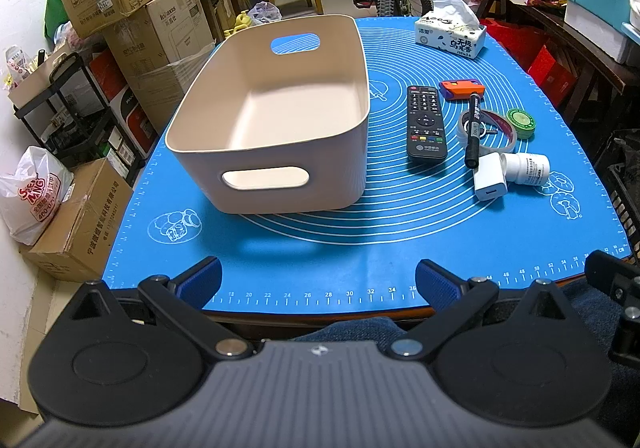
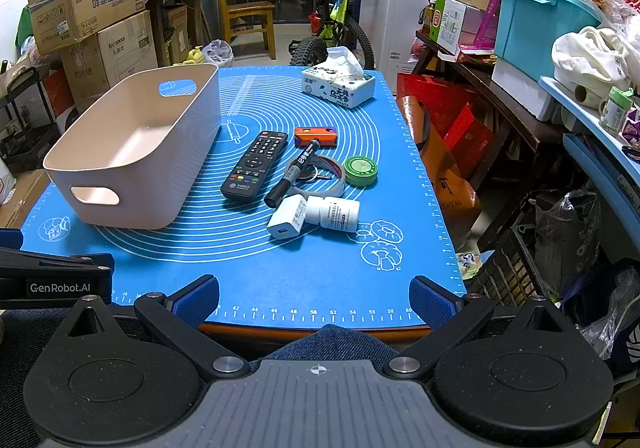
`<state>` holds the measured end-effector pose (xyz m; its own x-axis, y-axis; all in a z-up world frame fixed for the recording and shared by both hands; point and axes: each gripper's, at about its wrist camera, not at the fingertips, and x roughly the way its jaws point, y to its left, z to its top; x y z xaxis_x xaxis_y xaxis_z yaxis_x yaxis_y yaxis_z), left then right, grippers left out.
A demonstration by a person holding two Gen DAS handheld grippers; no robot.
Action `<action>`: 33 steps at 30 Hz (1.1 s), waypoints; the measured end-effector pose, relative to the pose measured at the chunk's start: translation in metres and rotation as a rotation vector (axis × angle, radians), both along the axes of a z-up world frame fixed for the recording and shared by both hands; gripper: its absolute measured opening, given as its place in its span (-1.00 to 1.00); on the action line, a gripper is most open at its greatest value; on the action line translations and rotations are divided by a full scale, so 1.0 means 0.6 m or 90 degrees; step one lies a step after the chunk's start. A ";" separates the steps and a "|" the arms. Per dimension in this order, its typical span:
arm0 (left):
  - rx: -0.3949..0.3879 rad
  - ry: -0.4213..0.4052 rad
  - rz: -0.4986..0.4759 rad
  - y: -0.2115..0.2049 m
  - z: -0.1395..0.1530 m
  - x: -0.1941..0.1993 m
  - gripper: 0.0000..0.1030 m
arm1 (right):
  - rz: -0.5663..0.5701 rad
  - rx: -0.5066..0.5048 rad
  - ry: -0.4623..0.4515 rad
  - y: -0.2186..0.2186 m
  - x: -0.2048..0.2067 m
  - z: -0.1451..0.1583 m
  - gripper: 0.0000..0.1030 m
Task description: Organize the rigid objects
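On the blue mat [image 1: 360, 248], past both grippers, lies a small bunch of things. The left gripper [image 1: 318, 282] hangs at the near edge of the table with its fingers spread wide and nothing between them. The right gripper [image 2: 314, 294] hangs at the near edge too, also spread wide and holding nothing. All the things are well apart from both grippers.

A big pale bin [image 1: 280, 120] sits on the left part of the mat. Just to its right lies a black remote [image 1: 425, 124]. Past the remote is an orange and purple tool [image 1: 460, 88]. A black marker [image 1: 473, 128] lies tilted across a clear tape roll [image 1: 490, 138]. A green round tin [image 1: 521, 122] sits right beside the tape. Closer in, a white charger [image 1: 490, 178] touches a white bottle [image 1: 526, 167] lying on its side. A tissue box [image 1: 450, 34] sits at the far corner.

Something small with a ring peeks out inside the tape roll, under the marker, but it is hard to tell what it is. The words on the bottle are too small to read. A bit of the left gripper shows at the left edge of the right wrist view. The hands holding the grippers cannot be seen.
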<state>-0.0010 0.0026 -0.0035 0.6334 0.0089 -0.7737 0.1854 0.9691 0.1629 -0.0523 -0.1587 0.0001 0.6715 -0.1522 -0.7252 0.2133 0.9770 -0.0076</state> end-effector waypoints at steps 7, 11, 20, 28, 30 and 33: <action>0.006 -0.001 0.001 -0.001 0.002 0.001 0.97 | -0.004 -0.001 0.002 0.003 0.001 0.000 0.95; 0.008 -0.002 0.001 0.000 0.003 0.001 0.97 | -0.007 0.001 0.004 0.002 0.000 0.004 0.95; -0.001 -0.010 -0.003 0.001 0.017 0.002 0.97 | -0.001 0.038 0.006 -0.020 0.008 0.021 0.95; 0.019 -0.062 -0.014 0.004 0.092 0.029 0.98 | -0.020 0.084 -0.038 -0.055 0.035 0.069 0.95; 0.021 -0.074 -0.014 0.010 0.113 0.044 0.98 | -0.025 0.081 -0.049 -0.061 0.045 0.080 0.95; 0.015 -0.090 -0.009 0.019 0.141 0.070 0.98 | -0.031 0.073 -0.061 -0.069 0.064 0.093 0.95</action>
